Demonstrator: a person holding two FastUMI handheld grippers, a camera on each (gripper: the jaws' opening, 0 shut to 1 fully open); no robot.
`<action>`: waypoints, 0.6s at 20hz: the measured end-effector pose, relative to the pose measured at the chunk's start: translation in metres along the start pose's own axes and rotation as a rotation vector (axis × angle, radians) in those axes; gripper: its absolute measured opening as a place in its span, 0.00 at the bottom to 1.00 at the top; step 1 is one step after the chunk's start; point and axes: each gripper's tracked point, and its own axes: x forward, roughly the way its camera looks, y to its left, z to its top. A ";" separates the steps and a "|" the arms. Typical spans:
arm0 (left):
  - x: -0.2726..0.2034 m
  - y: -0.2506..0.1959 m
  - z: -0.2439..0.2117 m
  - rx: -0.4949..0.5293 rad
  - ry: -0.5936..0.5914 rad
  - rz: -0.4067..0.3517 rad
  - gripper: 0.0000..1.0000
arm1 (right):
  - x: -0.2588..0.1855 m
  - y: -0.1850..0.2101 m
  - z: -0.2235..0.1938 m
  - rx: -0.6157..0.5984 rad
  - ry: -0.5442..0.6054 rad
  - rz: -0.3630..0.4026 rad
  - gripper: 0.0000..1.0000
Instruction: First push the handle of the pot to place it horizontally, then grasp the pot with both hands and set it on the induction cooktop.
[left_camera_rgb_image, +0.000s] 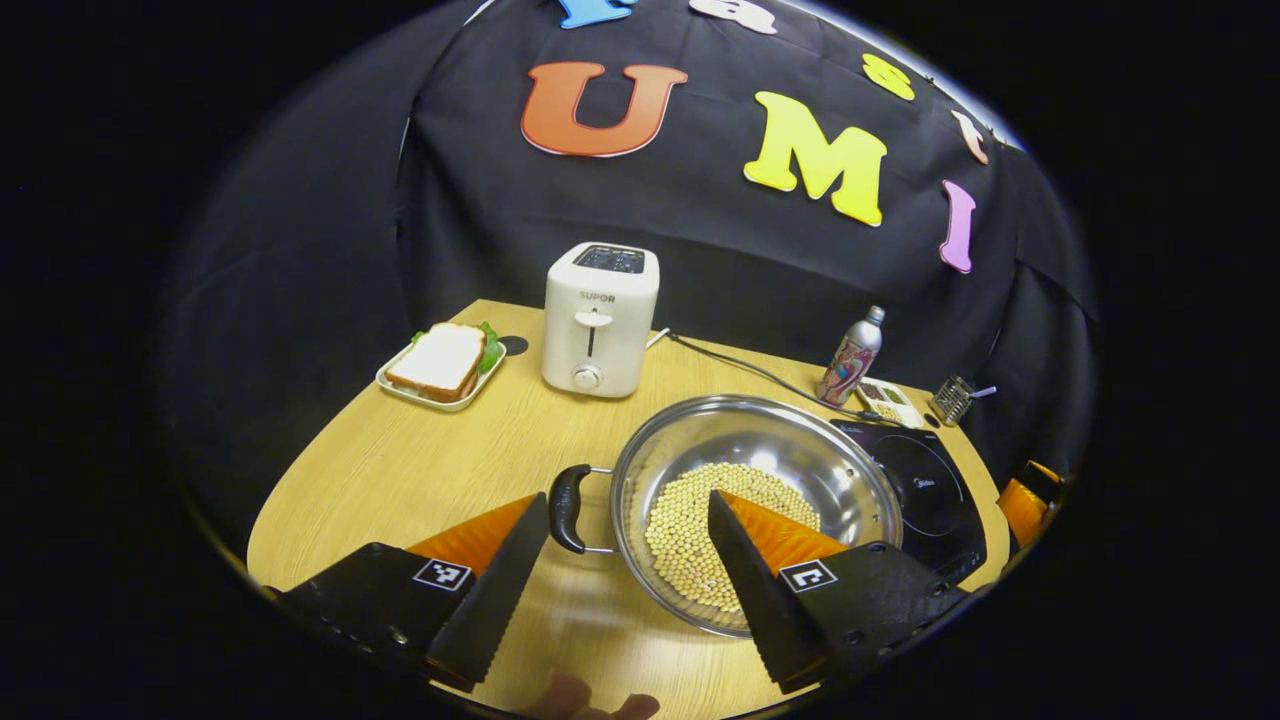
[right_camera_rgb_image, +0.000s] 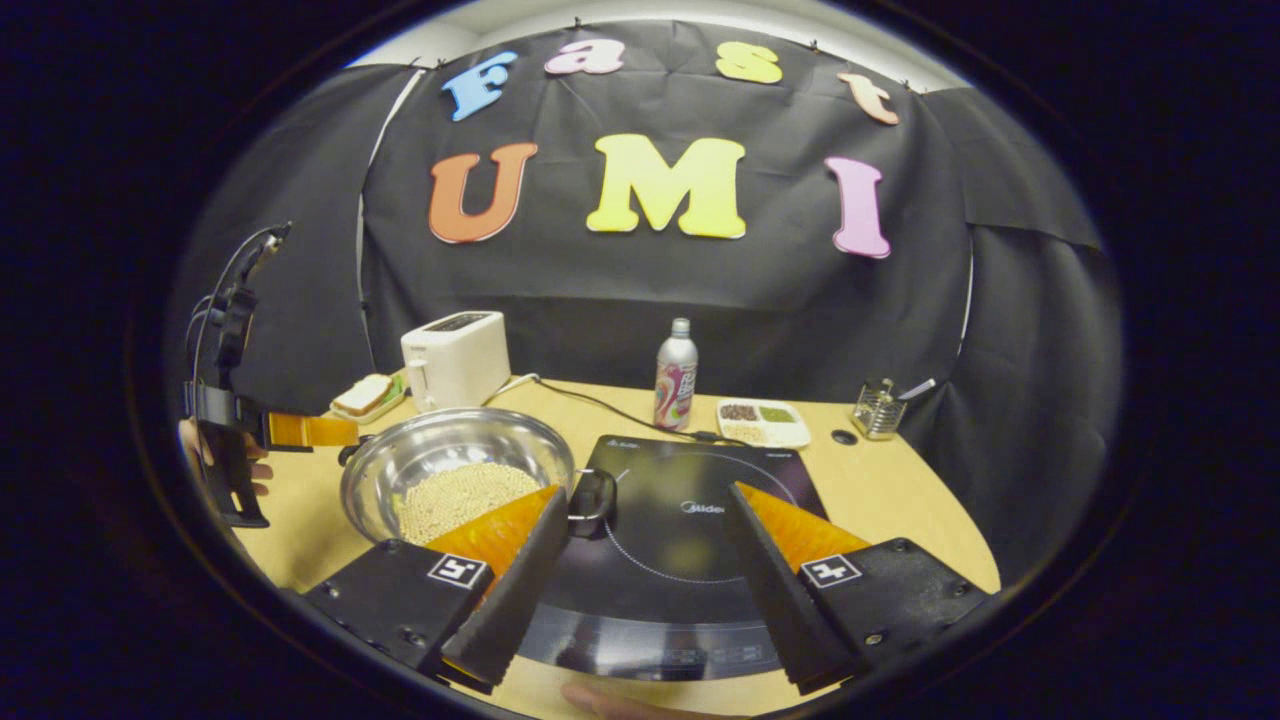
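We hold both grippers wide apart above the table: the left gripper (left_camera_rgb_image: 630, 520) over the pot (left_camera_rgb_image: 757, 470), the right gripper (right_camera_rgb_image: 650, 510) over the induction cooktop (right_camera_rgb_image: 680, 530).

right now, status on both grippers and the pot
Left gripper open at steel pot of beans, near its black handle. Right gripper open above black induction cooktop. Pot beside cooktop.

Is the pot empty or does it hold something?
Not empty: small pale beans cover part of the pot bottom, well below the rim.
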 end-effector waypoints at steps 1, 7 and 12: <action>0.007 0.004 -0.002 -0.010 0.010 0.004 0.96 | 0.010 0.008 -0.004 0.005 0.022 0.010 0.97; 0.031 0.016 -0.023 -0.013 0.095 0.019 0.96 | 0.070 0.030 -0.020 -0.008 0.116 0.003 0.97; 0.045 0.005 -0.029 0.066 0.143 -0.005 0.95 | 0.106 0.037 -0.038 -0.016 0.188 -0.020 0.97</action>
